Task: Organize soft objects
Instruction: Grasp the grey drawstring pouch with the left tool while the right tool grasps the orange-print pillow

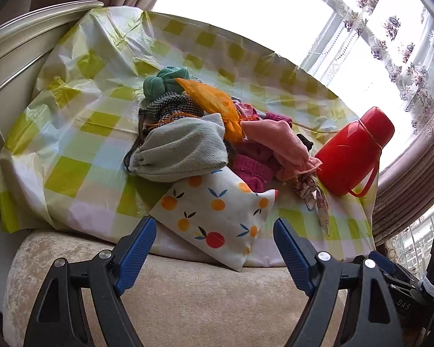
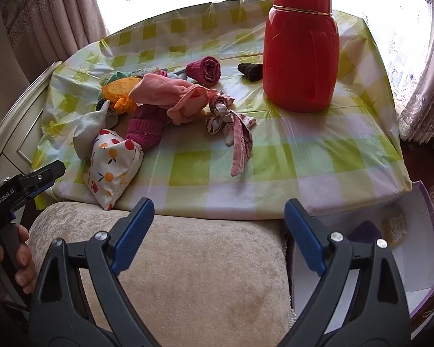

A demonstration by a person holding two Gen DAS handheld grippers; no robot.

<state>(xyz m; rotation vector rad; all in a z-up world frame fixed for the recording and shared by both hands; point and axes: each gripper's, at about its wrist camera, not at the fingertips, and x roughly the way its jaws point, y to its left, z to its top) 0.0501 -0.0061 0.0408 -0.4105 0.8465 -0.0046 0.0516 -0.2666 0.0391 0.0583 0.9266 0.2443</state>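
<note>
- The beige cushioned seat [image 2: 188, 260] lies nearest, right under both grippers, pressed up against the table's front edge.
- The table in its green-checked plastic cloth [image 2: 275, 156] fills the view beyond, in front of a bright curtained window.
- A red flask [image 2: 301, 57] stands upright on the table's right part, apart from the cloth heap; a small dark scrap lies just beside its left foot.
- A white box [image 2: 361, 263] sits low at the right, beside the seat, with a purple item and a pale one inside; it is probably where sorted pieces go.
- The heap of soft objects [image 1: 205, 133] lies left of centre: a teal knit, an orange cloth, a grey pouch, pink and magenta knits, a knotted floral strip.
- The fruit-print pouch [image 1: 217, 219] rests at the heap's near edge, overhanging the table towards the seat.
- The left gripper [image 1: 215, 231] hangs spread and empty, the pouch ahead of its gap but untouched.
- The right gripper [image 2: 218, 217] is likewise released, holding nothing, over the seat edge.
- Judged step: the approach before a pick. The next move calls for bringing the left gripper's fingers down around the pouch and closing firmly, since soft cloth may slip.
</note>
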